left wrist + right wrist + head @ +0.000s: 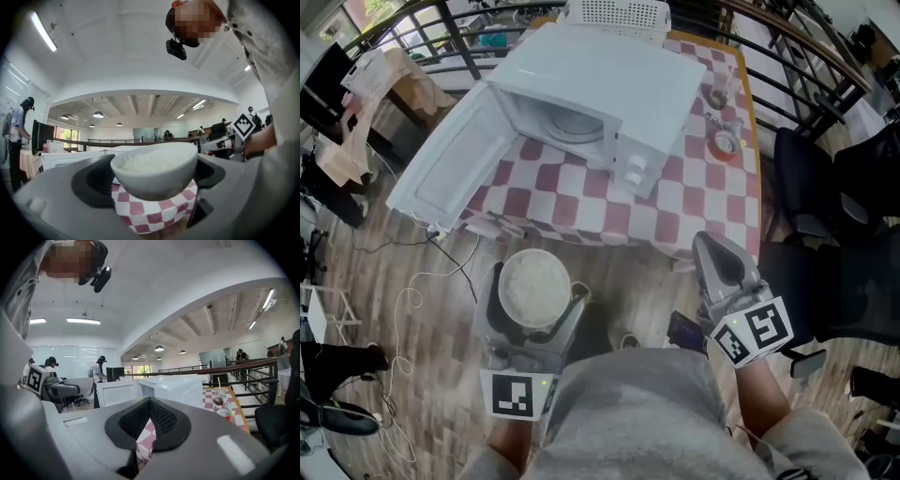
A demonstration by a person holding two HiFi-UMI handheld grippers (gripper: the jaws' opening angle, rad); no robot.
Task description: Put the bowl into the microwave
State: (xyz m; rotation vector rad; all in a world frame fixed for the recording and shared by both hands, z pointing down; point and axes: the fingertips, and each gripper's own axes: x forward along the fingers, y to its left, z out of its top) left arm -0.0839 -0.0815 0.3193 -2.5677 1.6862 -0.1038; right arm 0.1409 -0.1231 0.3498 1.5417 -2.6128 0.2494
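A white bowl [534,285] heaped with rice is held between the jaws of my left gripper [536,291], over the wooden floor just in front of the table. In the left gripper view the bowl [154,171] sits between the two grey jaws of that gripper [155,190]. The white microwave [609,89] stands on the checked tablecloth [703,197], its door [450,164] swung open to the left and its cavity with the turntable [572,122] showing. My right gripper [717,253] hovers near the table's front right corner, shut and holding nothing; in its own view that gripper [144,430] shows only a thin slit.
A red tape roll [724,145] and a drink cup [717,94] stand on the table to the right of the microwave. A black chair [825,187] is at the right. Cables [412,300] lie on the floor at the left. Railings [441,28] run behind the table.
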